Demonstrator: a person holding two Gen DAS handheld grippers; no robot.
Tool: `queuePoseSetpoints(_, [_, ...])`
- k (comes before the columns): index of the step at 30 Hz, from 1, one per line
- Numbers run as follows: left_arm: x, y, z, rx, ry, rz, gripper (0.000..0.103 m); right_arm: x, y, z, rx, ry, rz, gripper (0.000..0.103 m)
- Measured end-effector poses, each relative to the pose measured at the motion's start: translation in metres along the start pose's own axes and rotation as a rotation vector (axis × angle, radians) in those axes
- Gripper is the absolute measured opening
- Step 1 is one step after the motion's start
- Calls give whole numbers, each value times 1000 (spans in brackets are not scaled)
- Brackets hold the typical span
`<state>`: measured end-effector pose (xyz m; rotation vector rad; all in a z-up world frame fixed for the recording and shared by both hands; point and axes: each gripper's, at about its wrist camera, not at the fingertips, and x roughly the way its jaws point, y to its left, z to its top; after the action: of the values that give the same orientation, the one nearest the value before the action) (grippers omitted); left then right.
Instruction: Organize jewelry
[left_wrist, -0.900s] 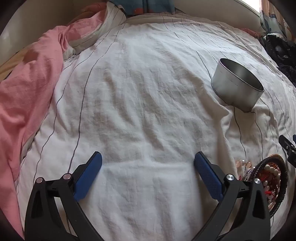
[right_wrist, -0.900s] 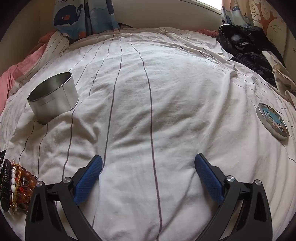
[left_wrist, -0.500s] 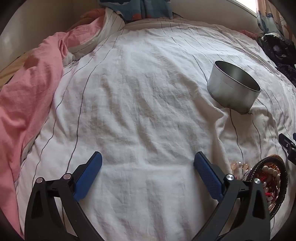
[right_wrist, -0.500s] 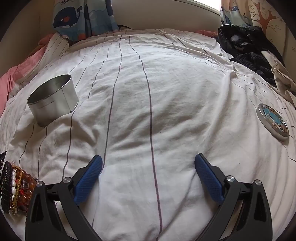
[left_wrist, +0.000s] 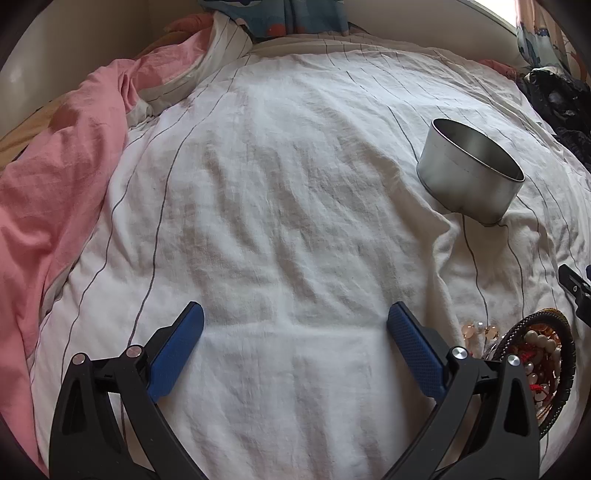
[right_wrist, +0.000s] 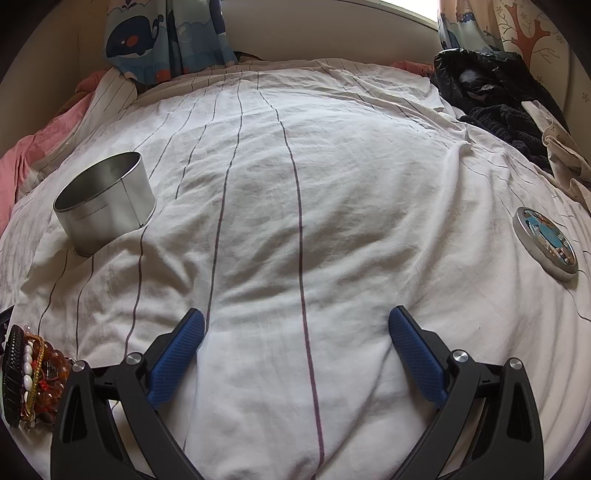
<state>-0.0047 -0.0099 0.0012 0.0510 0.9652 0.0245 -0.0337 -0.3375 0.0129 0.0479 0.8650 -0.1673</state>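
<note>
Nothing sorted yet: the jewelry pile (left_wrist: 535, 354), bracelets and beads in a heap, lies on the striped sheet (left_wrist: 295, 221) at 4 o'clock in the left view, and the open tin (left_wrist: 469, 177) at 2 o'clock looks empty. Left gripper (left_wrist: 295, 321) and right gripper (right_wrist: 295, 325) both gape wide, holding nothing. Lid (right_wrist: 546, 240) lies apart at 3 o'clock in the right view; judged, all transfers remain.

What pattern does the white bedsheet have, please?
Thin dark stripes on the bedsheet, clearest in the right wrist view.
</note>
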Motion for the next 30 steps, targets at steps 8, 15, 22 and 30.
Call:
queuePoseSetpoints(8, [2,1,-1,-2,3,3,97,0,0,0,1,-2,0,96])
queuePoseSetpoints(15, [3,1,-1,-1,1,4,97,0,0,-1,1,-3,0,96])
queuePoseSetpoints(22, [2,1,-2,3,-5,13,97,0,0,-1,1,-5,-2,96])
queuePoseSetpoints(30, [0,-1,-2,3,-6,15,97,0,0,-1,1,-5,0,96])
